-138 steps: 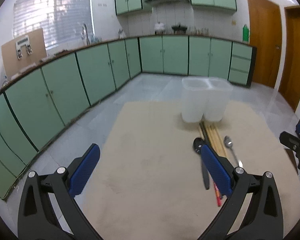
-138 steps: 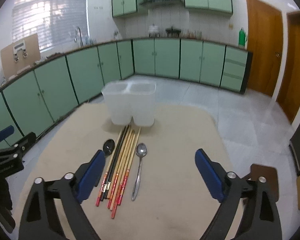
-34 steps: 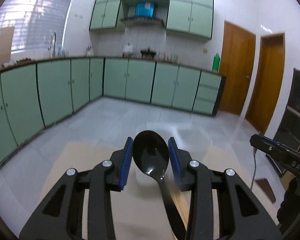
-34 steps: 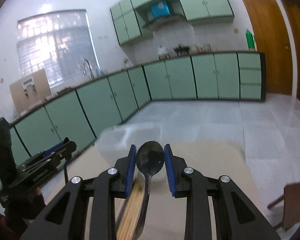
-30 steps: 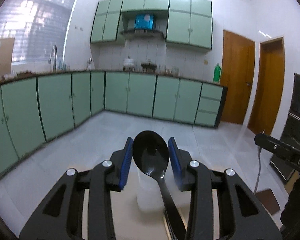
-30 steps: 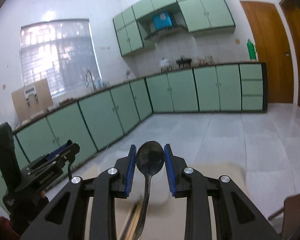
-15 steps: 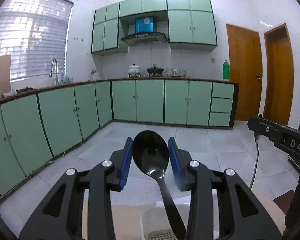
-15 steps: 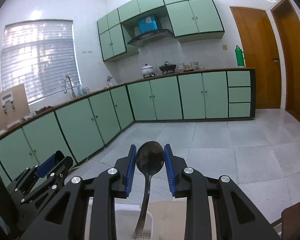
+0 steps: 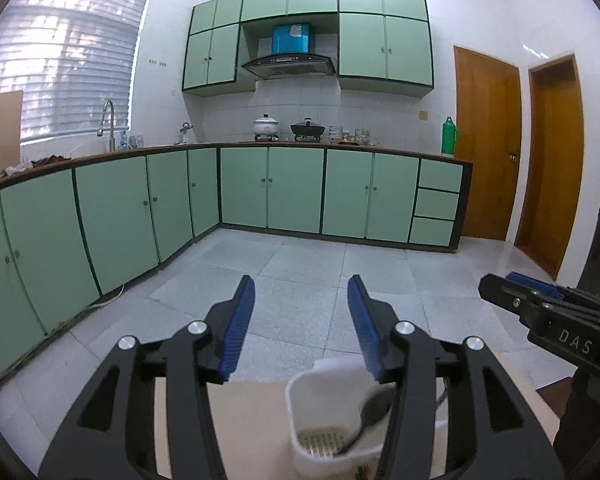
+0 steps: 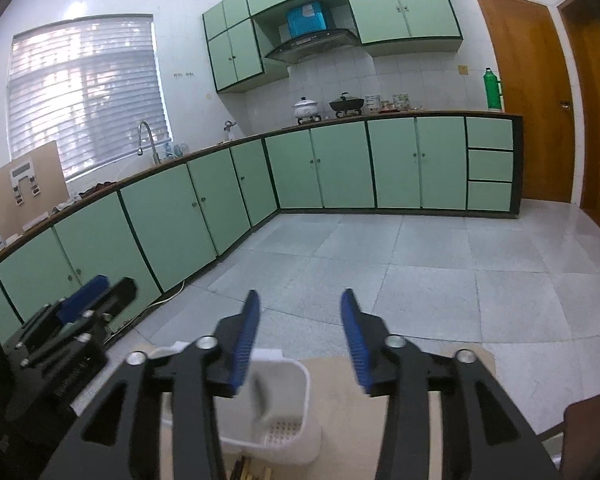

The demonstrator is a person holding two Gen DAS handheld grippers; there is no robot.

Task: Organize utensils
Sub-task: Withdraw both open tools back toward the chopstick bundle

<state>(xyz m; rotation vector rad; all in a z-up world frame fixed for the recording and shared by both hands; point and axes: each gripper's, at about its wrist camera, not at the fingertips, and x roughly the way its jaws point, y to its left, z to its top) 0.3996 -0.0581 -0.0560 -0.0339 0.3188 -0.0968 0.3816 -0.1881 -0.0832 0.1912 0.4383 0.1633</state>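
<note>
My left gripper (image 9: 300, 324) is open and empty, held above a white plastic utensil holder (image 9: 320, 392). A black spoon (image 9: 370, 416) lies inside that holder, leaning on its right wall. My right gripper (image 10: 300, 340) is open and empty above the same white holder (image 10: 296, 380). A blurred metal spoon (image 10: 262, 400) is inside its right compartment. The ends of several chopsticks (image 10: 244, 470) show just below the holder. The right gripper also shows in the left wrist view (image 9: 540, 308), and the left gripper in the right wrist view (image 10: 84, 300).
The holder stands on a beige table (image 9: 252, 420). Green cabinets (image 9: 292, 188) line the left and far walls, with a grey tiled floor (image 10: 420, 272) between. Wooden doors (image 9: 484, 152) stand at the right. A brown chair corner (image 10: 588, 416) is at the table's right.
Both grippers have opened. The black spoon has dropped from my left gripper into the holder, and the metal spoon has dropped from my right gripper into it.
</note>
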